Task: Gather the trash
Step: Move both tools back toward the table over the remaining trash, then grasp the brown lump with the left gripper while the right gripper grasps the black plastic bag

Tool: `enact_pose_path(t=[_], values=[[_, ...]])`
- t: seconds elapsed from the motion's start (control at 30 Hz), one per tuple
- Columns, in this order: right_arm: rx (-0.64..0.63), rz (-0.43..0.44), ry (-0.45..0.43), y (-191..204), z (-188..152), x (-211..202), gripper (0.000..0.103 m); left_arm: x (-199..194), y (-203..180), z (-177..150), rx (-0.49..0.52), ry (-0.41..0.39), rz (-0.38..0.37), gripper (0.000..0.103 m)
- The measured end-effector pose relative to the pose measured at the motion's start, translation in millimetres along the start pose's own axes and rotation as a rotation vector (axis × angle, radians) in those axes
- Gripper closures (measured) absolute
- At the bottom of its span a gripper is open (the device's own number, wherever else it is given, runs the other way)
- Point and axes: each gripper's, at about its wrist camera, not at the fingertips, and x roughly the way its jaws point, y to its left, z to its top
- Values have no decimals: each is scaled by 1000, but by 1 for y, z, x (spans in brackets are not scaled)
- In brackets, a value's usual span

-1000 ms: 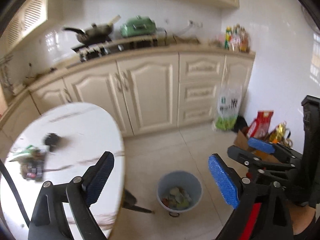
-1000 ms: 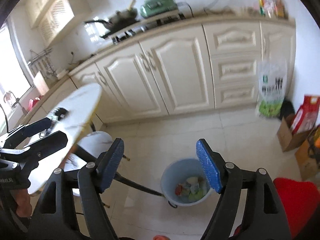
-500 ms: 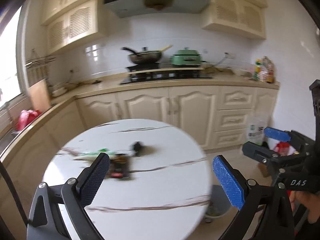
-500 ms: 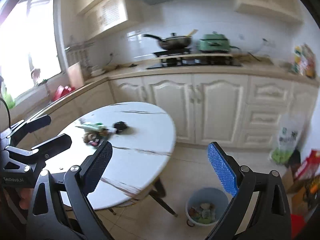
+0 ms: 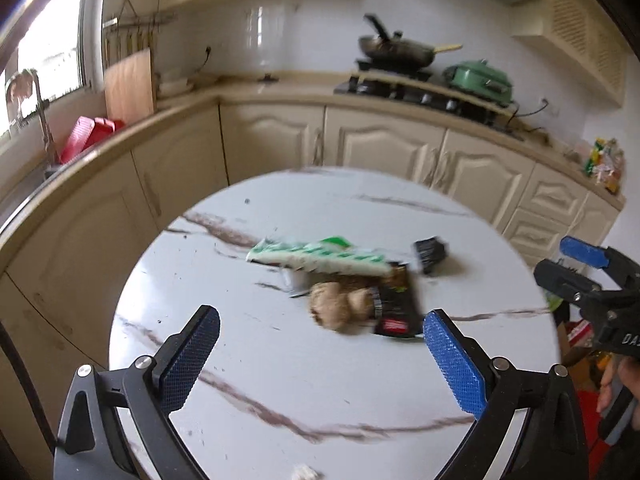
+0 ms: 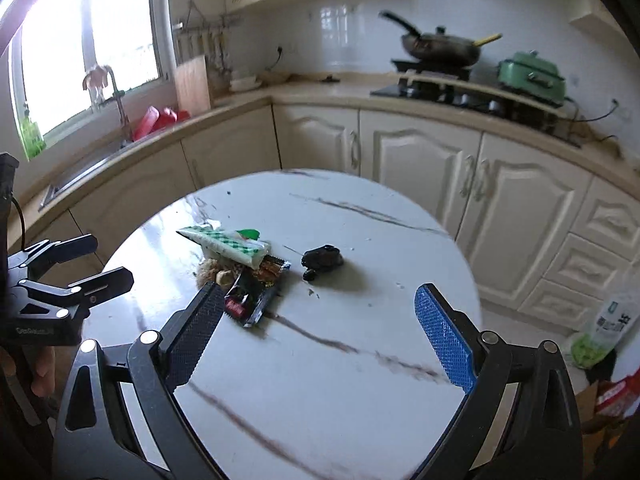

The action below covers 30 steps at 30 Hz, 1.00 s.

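While both tongs hover above the round marble table (image 5: 280, 380), left gripper (image 5: 320, 354) wide and empty, right gripper (image 6: 320, 334) wide and empty, trash mid-table: green-white wrapper (image 5: 320, 258) over brown crumpled lump (image 5: 340, 308), dark packet (image 6: 256, 290), black scrap (image 6: 322, 258) just beside.

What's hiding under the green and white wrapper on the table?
The green and white wrapper lies across a brownish lump and the black packet. Anything else beneath is covered.
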Motion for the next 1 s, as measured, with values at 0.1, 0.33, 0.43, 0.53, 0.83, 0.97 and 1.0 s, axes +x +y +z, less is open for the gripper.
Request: enact_pose_path(t=[0.1, 0.33, 0.43, 0.53, 0.83, 0.97, 1.0], values=[[0, -1, 35, -5, 3, 31, 7, 31, 0, 1, 2, 76, -28, 15], [15, 1, 93, -20, 6, 80, 7, 85, 7, 21, 14, 167, -49, 40], [13, 4, 110, -22, 6, 95, 7, 102, 15, 33, 9, 172, -69, 38], [8, 10, 130, -24, 7, 112, 7, 118, 19, 52, 4, 151, -71, 39], [-12, 33, 165, -22, 10, 141, 10, 125, 20, 44, 5, 131, -94, 73], [-24, 52, 193, -22, 9, 151, 25, 118, 21, 44, -10, 129, -98, 76], [-26, 54, 197, -22, 9, 152, 28, 116, 23, 44, -10, 121, -92, 78]])
